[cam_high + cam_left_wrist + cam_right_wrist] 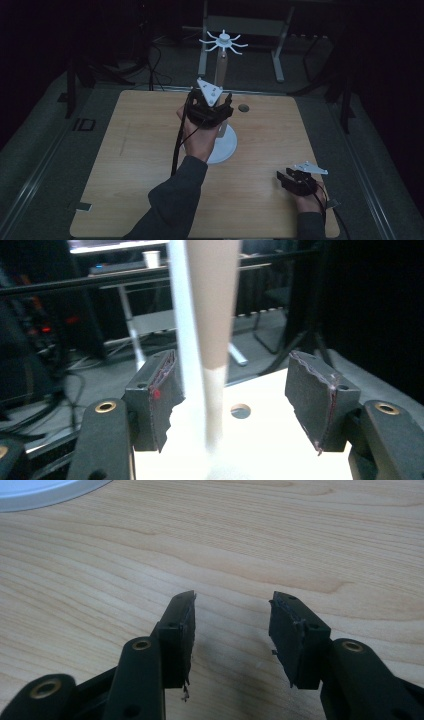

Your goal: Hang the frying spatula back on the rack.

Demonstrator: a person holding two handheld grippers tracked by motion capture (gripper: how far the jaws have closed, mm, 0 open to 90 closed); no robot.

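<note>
- Right between my left claw's (230,400) open black jaws sits the tall stand with the tan wooden post and white round base (212,300). The jaws are spread wide, gripping nothing, and the post runs up through the gap closer to the left-hand pad than the other.
- From the high view that left claw (212,107) is raised up at the post (220,65), about midway up it, below the white spoked hanger top (224,41).
- If the plan is to grab the post, I reckon I should nudge sideways so it's centred between the pads first, then squeeze slow. It's tall on a fairly small disc, so an off-centre pinch could tip it.
- My right claw (232,630) is parked down low over the light wood tabletop (300,540), jaws also well apart, empty. It could steady the base (45,490), which sits well off ahead-left of it.
- Hard-to-see stuff: the left gripper view is blurry and washed out low down, so where post meets base is mush. My hand covers part of the base in the high view. The room behind is too dark to read.
</note>
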